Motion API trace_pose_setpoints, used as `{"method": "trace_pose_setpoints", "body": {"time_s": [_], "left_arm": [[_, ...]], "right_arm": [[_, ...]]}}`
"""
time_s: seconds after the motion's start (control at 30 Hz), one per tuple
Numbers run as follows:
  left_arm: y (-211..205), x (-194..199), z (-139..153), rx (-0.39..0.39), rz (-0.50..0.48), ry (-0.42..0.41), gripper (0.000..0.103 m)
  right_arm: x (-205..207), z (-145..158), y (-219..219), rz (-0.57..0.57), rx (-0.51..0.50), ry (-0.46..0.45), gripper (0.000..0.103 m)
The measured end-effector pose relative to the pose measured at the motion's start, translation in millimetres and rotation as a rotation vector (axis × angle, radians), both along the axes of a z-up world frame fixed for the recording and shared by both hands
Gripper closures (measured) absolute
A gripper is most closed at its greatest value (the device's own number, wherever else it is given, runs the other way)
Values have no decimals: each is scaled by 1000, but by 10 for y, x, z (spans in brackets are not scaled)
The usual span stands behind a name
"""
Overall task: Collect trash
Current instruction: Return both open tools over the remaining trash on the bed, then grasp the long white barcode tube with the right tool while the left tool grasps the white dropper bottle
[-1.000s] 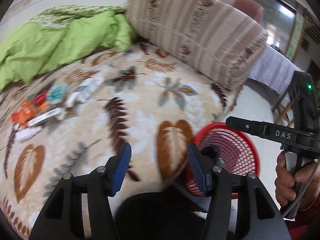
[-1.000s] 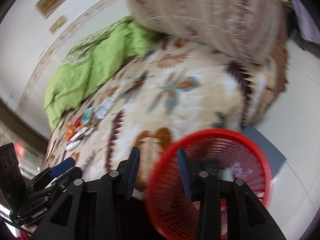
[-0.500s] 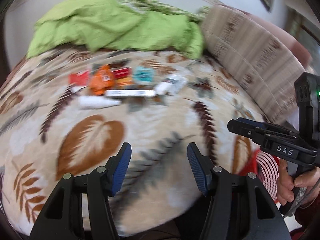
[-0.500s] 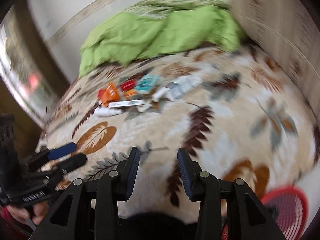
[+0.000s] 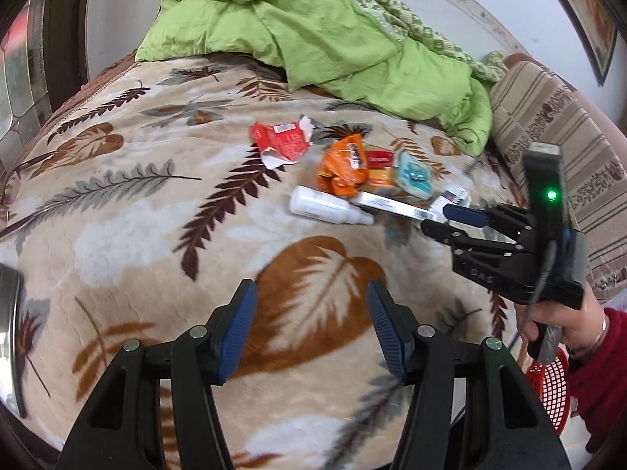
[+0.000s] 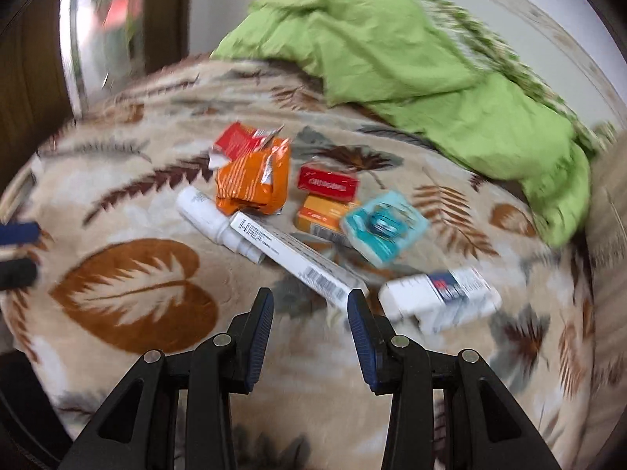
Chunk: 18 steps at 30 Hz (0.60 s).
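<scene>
Left wrist view: the left gripper (image 5: pixel 311 329) sits at the bottom middle of the frame, jaws spread with nothing between them, only the leaf-print blanket (image 5: pixel 129 235) below. The trash lies in a cluster at centre and centre right: a torn red wrapper (image 5: pixel 283 143), an orange packet (image 5: pixel 345 168), a white bottle (image 5: pixel 325 206) on its side, a long white box (image 5: pixel 395 205), a teal pack (image 5: pixel 414 174) and a small red box (image 5: pixel 378 158). The right gripper (image 5: pixel 446 219) reaches in from the right edge, held by a hand (image 5: pixel 564 321) in a red sleeve, its tips at the end of the long box, which suggests that box or its neighbour is the first pick. A red basket (image 5: pixel 552 384) shows at the lower right, off the bed's edge, likely placed close so drops are short. A green sheet (image 5: pixel 333 35) is bunched at the top, clear of the litter.

Right wrist view: blurred. The right gripper (image 6: pixel 309 313) is at the bottom middle, jaws partly spread and empty. The barcode end of the long box (image 6: pixel 298 258) lies just above the gap, near the right pad (image 6: pixel 358 317); whether it touches I cannot tell. A white carton (image 6: pixel 443 293) lies just to the right, with the teal pack (image 6: pixel 386 227), a yellow box (image 6: pixel 325 215), the orange packet (image 6: pixel 254 180) and the bottle (image 6: pixel 207 215) above. The left gripper's tips (image 6: pixel 17 250) poke in at the left edge, well apart from the pile, likely waiting its turn.
</scene>
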<state>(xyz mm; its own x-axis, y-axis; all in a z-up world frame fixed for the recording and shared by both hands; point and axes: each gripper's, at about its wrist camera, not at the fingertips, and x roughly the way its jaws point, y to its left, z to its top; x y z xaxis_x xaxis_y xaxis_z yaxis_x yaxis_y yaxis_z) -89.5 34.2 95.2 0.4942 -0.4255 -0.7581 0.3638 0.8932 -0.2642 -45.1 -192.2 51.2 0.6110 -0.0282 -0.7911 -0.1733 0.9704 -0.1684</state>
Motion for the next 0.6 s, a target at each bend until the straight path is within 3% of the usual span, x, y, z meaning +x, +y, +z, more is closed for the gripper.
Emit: {"method": "trace_pose_setpoints", "body": {"time_s": [0.17,0.3,0.5,0.6], "left_arm": [[-2,230,-69,-3,-27,9,46],[-95,405,-125,7,-63,6,46],[-264,745,-197,9,-92,17,45],[-360,921,-209,9,-96,13,44]], "right_arm": [[259,-204,94,44,-98,19,62],[371,-245,97,61,-113,7,62],[315,-258,128,60,-97,-5,79],[196,-153,71,10,-36,-29,87]]}}
